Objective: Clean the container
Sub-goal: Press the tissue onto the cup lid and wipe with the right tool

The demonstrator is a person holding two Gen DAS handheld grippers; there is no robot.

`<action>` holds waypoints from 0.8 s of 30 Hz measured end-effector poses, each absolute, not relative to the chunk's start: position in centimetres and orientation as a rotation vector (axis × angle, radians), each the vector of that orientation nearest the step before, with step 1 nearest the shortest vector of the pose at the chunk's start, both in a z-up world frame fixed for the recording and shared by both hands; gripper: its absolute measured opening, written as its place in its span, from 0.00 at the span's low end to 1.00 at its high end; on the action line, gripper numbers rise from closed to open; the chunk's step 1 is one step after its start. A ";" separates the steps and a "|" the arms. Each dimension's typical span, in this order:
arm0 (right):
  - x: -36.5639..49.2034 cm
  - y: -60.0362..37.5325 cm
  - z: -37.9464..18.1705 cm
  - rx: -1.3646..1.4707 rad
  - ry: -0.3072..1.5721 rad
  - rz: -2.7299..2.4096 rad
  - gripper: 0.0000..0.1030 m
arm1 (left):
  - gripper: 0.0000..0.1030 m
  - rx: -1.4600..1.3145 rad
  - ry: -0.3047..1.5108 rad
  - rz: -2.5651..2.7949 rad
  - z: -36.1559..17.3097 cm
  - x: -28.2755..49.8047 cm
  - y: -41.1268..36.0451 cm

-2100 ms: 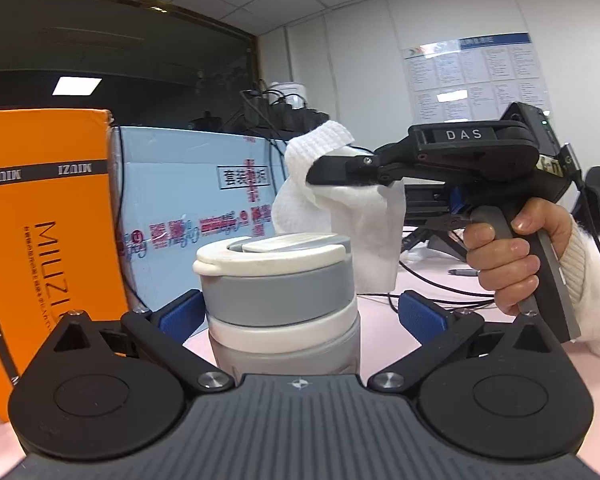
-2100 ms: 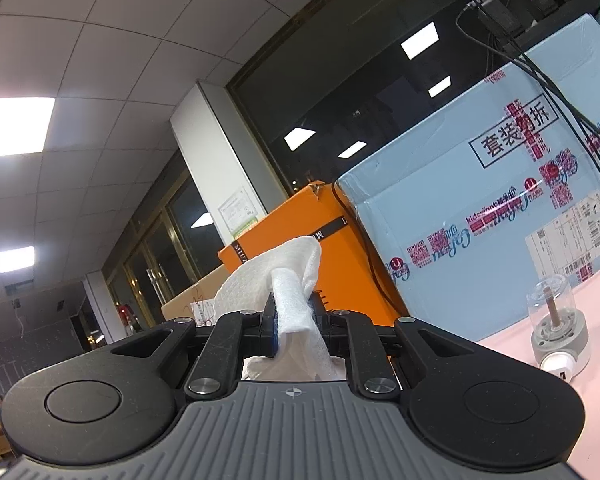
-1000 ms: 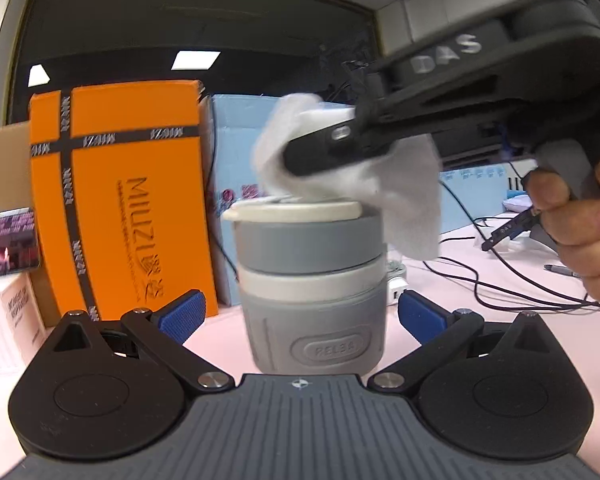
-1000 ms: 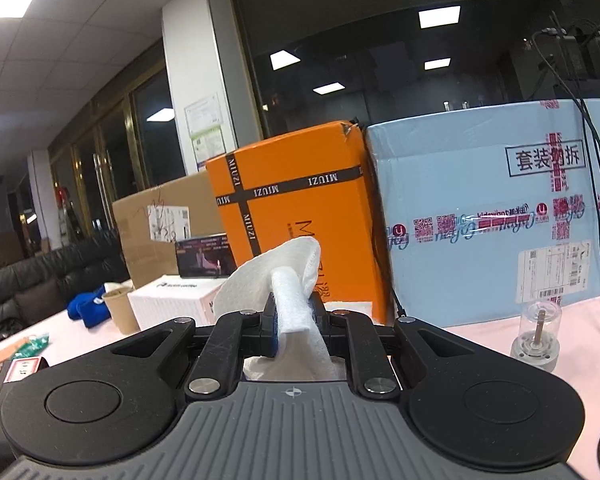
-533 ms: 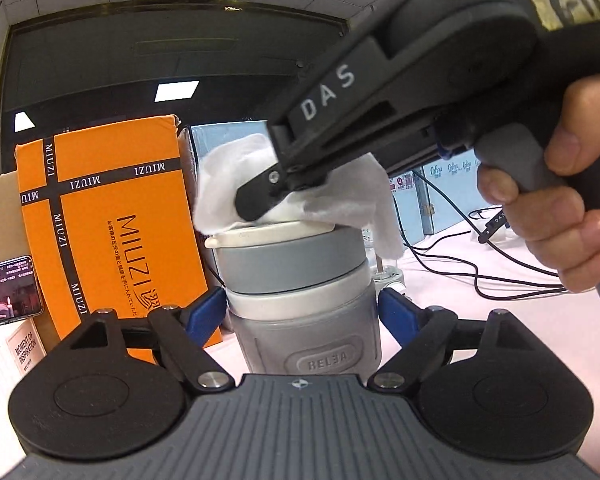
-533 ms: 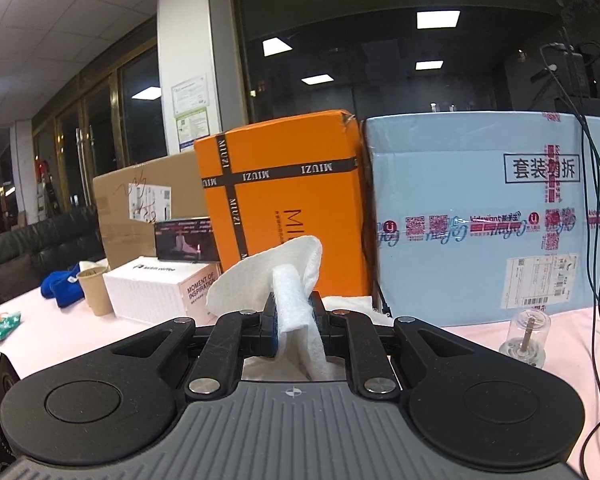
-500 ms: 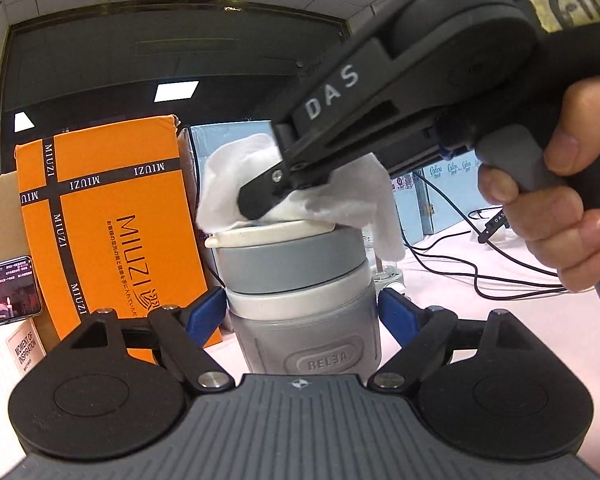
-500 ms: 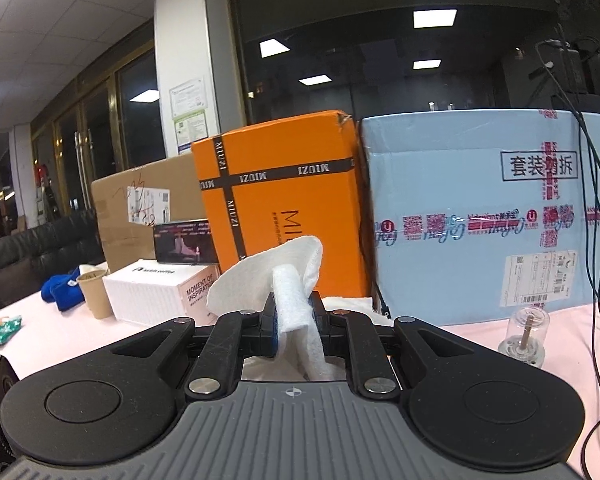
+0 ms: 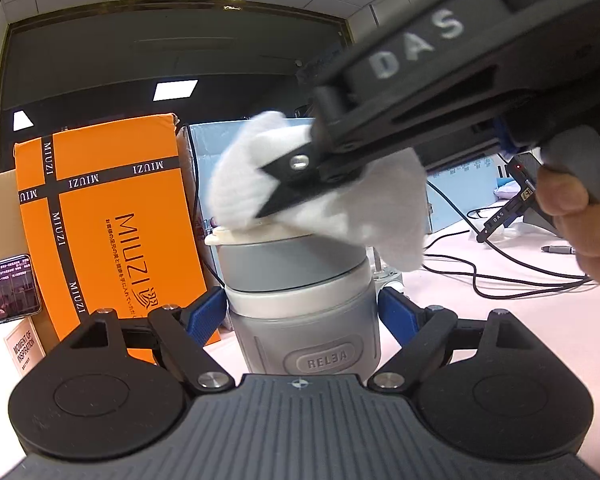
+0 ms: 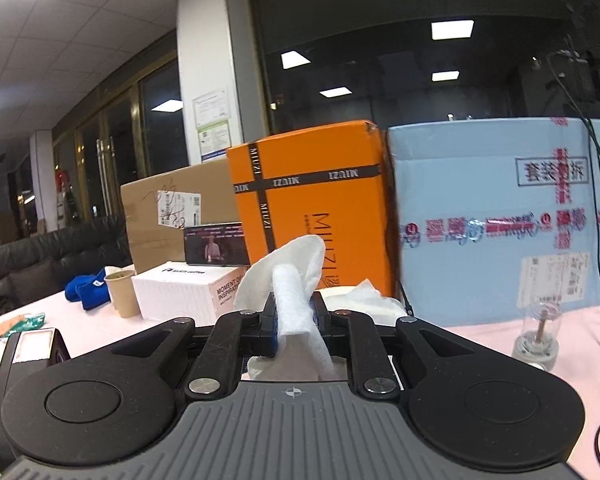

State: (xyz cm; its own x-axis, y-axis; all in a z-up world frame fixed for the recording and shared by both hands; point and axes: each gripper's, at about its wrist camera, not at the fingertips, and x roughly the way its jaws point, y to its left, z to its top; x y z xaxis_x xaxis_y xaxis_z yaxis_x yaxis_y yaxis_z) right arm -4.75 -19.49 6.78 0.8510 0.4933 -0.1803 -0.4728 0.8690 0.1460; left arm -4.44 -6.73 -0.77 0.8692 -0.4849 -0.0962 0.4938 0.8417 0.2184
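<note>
My left gripper (image 9: 302, 312) still clamps the grey container (image 9: 300, 300) upright over the pink table (image 9: 520, 320). My right gripper (image 10: 294, 322), pinched on the white cloth (image 9: 320, 196), has pushed further across the lid than a moment ago.

One container (image 9: 300, 304), one cloth (image 9: 328, 196), two grippers, three cardboard boxes, one paper cup (image 10: 123, 293)

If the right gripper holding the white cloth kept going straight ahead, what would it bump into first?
Probably the orange box. The right gripper, its jaws shut on the white cloth, points at the box's lower part across open table. Depth is hard to judge, so that is a best guess.
</note>
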 end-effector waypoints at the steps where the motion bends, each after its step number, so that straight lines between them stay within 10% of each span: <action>1: -4.5 -19.3 6.9 0.100 0.215 0.515 0.13 | 0.79 0.241 0.037 -0.517 -0.8 -4.5 -6.8; 24: -4.0 -21.6 6.1 0.200 0.203 0.499 0.13 | 0.79 0.239 0.042 -0.519 -1.5 -7.3 -7.6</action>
State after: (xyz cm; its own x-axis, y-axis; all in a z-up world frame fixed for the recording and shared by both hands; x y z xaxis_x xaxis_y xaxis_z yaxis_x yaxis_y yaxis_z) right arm -3.99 -21.60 6.10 0.8587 0.4919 -0.1438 -0.4525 0.8594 0.2381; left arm -7.32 -7.56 -1.54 0.8679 -0.4865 -0.1001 0.4963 0.8411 0.2152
